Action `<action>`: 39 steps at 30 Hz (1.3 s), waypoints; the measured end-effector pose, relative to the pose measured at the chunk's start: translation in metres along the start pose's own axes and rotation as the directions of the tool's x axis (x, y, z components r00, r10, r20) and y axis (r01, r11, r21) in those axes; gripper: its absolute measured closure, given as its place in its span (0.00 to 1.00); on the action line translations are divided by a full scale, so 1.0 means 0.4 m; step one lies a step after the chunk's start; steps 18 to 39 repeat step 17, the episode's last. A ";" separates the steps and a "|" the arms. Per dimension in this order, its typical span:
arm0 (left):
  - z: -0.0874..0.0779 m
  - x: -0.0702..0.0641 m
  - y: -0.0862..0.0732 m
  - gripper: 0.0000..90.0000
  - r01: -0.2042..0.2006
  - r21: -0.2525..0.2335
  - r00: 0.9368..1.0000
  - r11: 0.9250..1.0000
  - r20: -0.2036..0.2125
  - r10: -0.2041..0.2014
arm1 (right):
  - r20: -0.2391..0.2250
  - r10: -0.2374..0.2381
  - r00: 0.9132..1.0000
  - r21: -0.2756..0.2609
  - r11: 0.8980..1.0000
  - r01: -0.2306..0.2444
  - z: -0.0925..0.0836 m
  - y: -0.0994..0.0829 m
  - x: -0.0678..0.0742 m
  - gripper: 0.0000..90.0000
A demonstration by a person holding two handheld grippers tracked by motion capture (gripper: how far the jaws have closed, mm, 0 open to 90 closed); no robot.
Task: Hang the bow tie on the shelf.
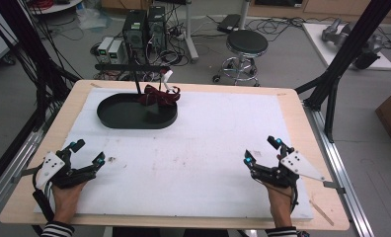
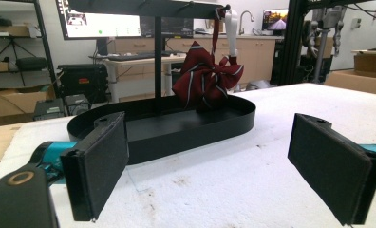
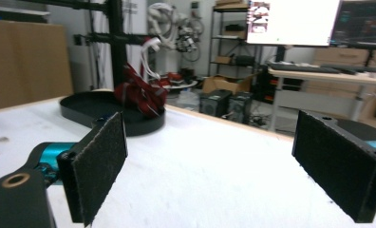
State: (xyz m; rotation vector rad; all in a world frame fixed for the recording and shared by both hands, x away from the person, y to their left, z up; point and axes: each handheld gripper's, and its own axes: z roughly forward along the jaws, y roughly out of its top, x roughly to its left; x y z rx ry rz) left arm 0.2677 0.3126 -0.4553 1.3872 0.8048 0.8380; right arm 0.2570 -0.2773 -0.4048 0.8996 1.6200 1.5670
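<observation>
You are sitting at what looks like the start or the close of the job: the red striped bow tie [image 1: 158,95] is hanging by its strap and white clip from the crossbar of the black stand [image 1: 135,74], dangling over the right end of the oval black tray [image 1: 115,116], at about 11 o'clock on the table. Neither gripper is touching it. If the aim is to hang it up, that part looks done; if you are meant to take it down, everything is still ahead.

Your left gripper [image 1: 87,154] is resting near the table's 8 o'clock edge on the white foam mat [image 1: 208,148], angled toward 1 o'clock, with its jaws spread wide and nothing between them. In the left gripper view the two black pads [image 2: 103,156] are framing the tray and the bow tie [image 2: 206,81], both well apart from the tips.

Your right gripper [image 1: 263,149] is lying near 4 o'clock, pointing toward 11 o'clock, jaws likewise wide and empty. In the right gripper view the bow tie [image 3: 139,95] is sitting far off at the upper left, beyond the left pad [image 3: 100,166].

Both hands are holding low and level, forearms coming in from 6 o'clock.
</observation>
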 end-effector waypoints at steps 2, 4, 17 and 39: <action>0.000 0.000 0.000 0.15 0.000 -0.002 1.000 1.000 -0.001 0.000 | 0.034 0.009 0.999 -0.010 1.000 -0.008 -0.006 -0.058 -0.001 0.11; -0.001 0.000 0.000 0.15 -0.001 -0.002 1.000 1.000 -0.002 0.001 | 0.044 0.005 0.999 -0.008 1.000 -0.004 -0.004 -0.068 -0.002 0.11; 0.000 -0.002 0.000 0.15 -0.002 -0.001 1.000 1.000 -0.009 0.002 | 0.078 0.024 0.997 0.017 1.000 -0.025 0.006 -0.123 -0.005 0.11; 0.000 -0.002 0.000 0.15 -0.002 -0.001 1.000 1.000 -0.009 0.002 | 0.078 0.024 0.997 0.017 1.000 -0.025 0.006 -0.123 -0.005 0.11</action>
